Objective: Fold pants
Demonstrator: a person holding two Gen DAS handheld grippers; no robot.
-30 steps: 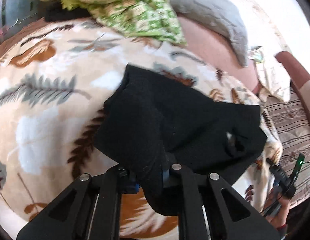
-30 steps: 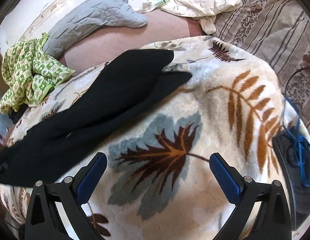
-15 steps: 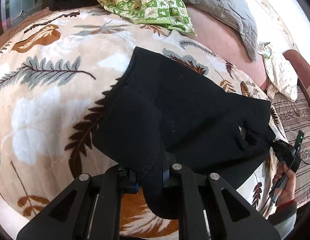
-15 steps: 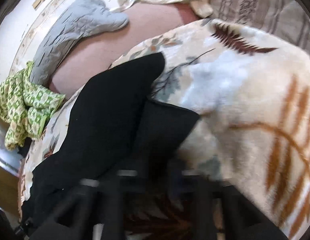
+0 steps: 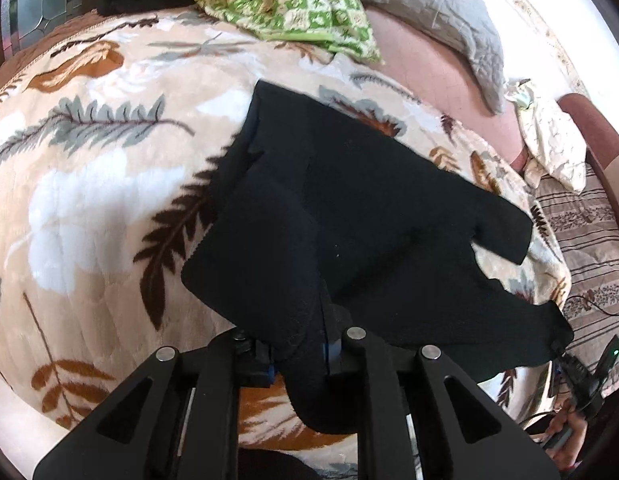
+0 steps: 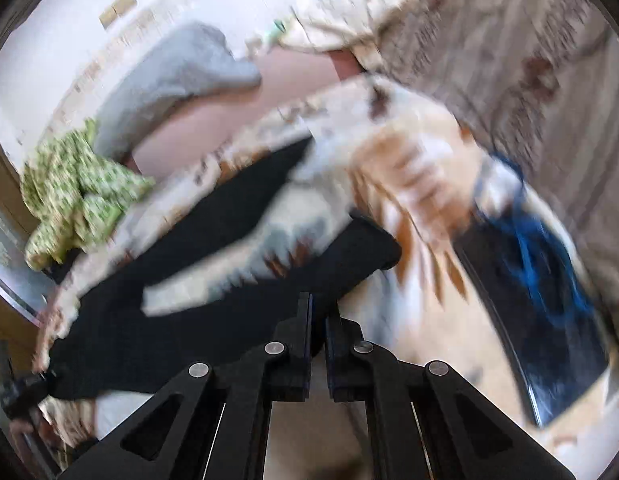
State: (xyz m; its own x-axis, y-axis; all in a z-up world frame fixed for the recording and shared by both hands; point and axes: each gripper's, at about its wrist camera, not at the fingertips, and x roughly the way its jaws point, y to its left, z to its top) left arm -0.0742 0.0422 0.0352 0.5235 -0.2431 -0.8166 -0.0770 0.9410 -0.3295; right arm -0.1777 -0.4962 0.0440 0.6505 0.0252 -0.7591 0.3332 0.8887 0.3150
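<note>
Black pants (image 5: 361,216) lie spread on a leaf-patterned blanket (image 5: 89,200), two legs reaching to the right. My left gripper (image 5: 299,354) is shut on the pants' waist end, which bunches up and hangs over the fingers. In the blurred right wrist view the pants (image 6: 213,272) run from lower left to centre. My right gripper (image 6: 317,320) is shut on the end of the nearer leg and holds it lifted off the blanket. It also shows at the right edge of the left wrist view (image 5: 565,354), at that leg's end.
A green checked cloth (image 5: 277,0) and a grey pillow (image 5: 437,16) lie at the back of the bed. A cream cloth (image 5: 549,140) and a striped cover (image 5: 589,248) are to the right. A dark flat item with a blue cord (image 6: 541,300) lies at the right.
My right gripper moved in to the nearer pant leg, shut on its end and lifted it. The leg now stretches toward the lower right. My left gripper kept its hold.
</note>
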